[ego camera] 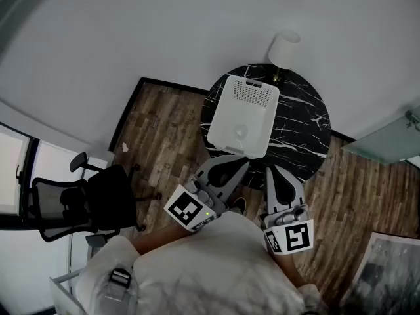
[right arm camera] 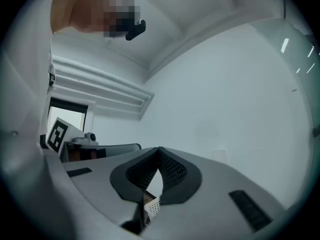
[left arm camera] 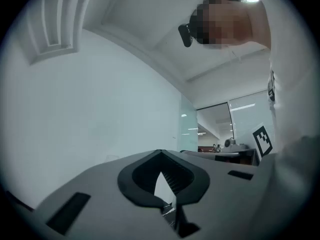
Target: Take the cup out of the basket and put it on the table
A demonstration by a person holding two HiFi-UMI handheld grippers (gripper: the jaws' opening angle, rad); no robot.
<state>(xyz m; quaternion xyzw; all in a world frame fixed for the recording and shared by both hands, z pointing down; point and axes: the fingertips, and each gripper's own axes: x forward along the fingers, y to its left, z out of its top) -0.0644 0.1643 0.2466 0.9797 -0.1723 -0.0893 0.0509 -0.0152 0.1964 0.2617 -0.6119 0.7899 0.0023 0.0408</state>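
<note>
Black marble table [ego camera: 308, 120] bears the white basket [ego camera: 244, 107]; the cup [ego camera: 241, 132] sits inside, toward its near wall. Left gripper [ego camera: 240, 162] and right gripper [ego camera: 273, 171] hover near, jaws closed and empty. Lamp [ego camera: 285, 48] far, office chair [ego camera: 85, 199] left.

My left gripper [left arm camera: 160, 154] points upward, its jaws closed at the tips with nothing between them. Beyond are a white wall [left arm camera: 100, 109], a glass partition [left arm camera: 189, 129] and a marker cube [left arm camera: 263, 140].

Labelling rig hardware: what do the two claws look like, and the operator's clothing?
The left claw and right claw: grey shells, black ribbed pads, each with a white cube bearing black square markers. The person wears a white top.
</note>
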